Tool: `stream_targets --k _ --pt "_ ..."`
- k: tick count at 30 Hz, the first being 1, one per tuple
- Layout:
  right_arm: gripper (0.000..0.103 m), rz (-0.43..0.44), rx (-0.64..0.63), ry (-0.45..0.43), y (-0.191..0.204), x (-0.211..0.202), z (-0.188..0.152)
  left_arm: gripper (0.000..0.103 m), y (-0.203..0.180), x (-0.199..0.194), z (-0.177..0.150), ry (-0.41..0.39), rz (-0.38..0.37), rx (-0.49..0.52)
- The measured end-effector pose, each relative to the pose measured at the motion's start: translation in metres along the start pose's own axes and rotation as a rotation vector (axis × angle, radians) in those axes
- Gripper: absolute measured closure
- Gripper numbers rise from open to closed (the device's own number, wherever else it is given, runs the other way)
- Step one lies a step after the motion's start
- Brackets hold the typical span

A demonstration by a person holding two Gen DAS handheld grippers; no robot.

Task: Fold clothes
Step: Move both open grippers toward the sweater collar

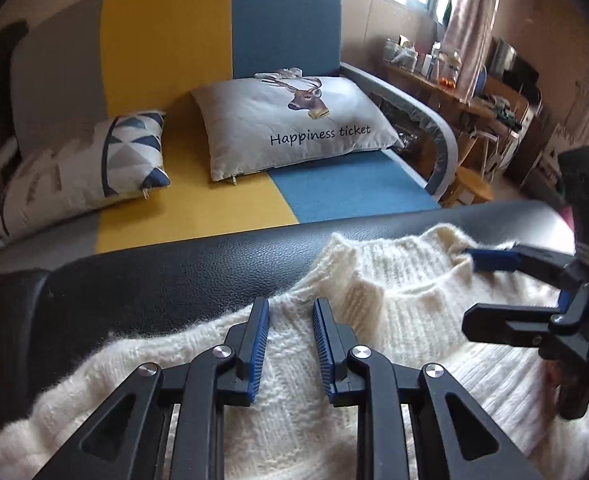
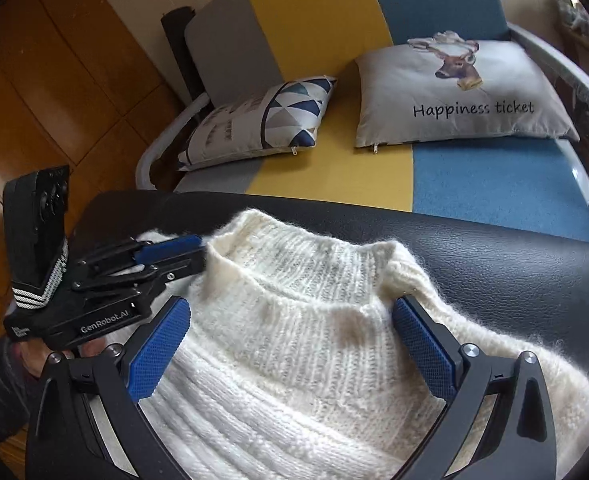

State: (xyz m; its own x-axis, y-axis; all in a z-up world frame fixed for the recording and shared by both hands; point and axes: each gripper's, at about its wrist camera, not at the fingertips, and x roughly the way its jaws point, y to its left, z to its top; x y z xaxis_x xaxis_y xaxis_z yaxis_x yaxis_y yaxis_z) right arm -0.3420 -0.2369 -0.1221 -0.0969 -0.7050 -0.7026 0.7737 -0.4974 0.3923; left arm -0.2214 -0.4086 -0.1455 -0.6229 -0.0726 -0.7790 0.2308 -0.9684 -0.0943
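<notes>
A cream knit sweater (image 1: 394,300) (image 2: 314,340) lies flat on a black leather surface (image 1: 166,280) (image 2: 514,264), its ribbed collar toward the sofa. My left gripper (image 1: 291,312) hovers over the sweater's shoulder edge, left of the collar. Its blue pads (image 1: 256,352) stand a narrow gap apart, with knit showing beneath and nothing pinched. In the right wrist view the left gripper (image 2: 198,258) has its tips against the collar's left side. My right gripper (image 2: 292,308) (image 1: 478,292) is wide open, one finger on each side of the collar.
Beyond the far edge of the leather surface stands a sofa (image 1: 198,208) in grey, yellow and blue. On it are a triangle-patterned pillow (image 1: 94,168) and a deer pillow (image 1: 294,124). A cluttered wooden desk (image 1: 466,96) is at the right, and wood flooring (image 2: 54,100) at the left.
</notes>
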Motion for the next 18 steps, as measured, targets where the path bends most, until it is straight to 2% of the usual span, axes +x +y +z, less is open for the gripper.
stream_targets --k 3,6,8,10,12,14,18 --pt "0.001 -0.027 0.008 -0.018 -0.001 -0.003 -0.002 0.080 0.011 -0.005 0.000 0.001 0.000 -0.076" --pt "0.001 -0.072 0.019 -0.013 0.002 -0.008 0.001 0.081 0.006 -0.012 0.003 -0.021 -0.042 -0.059" --pt "0.001 -0.046 0.001 -0.008 0.009 -0.012 0.002 0.080 0.002 -0.016 0.006 -0.036 -0.072 -0.044" --pt "0.000 -0.008 -0.020 -0.002 0.015 -0.013 0.002 0.080 -0.002 -0.009 0.007 -0.011 -0.101 -0.026" --pt "0.000 -0.007 -0.034 0.033 0.015 -0.006 0.002 0.081 -0.003 0.005 0.008 0.027 -0.073 -0.017" --pt "0.000 -0.030 -0.045 0.065 0.012 0.004 0.002 0.080 0.000 0.007 0.008 0.009 -0.070 -0.054" --pt "0.000 -0.041 -0.007 0.020 0.002 0.000 0.001 0.081 0.008 0.004 0.006 -0.001 -0.085 -0.136"
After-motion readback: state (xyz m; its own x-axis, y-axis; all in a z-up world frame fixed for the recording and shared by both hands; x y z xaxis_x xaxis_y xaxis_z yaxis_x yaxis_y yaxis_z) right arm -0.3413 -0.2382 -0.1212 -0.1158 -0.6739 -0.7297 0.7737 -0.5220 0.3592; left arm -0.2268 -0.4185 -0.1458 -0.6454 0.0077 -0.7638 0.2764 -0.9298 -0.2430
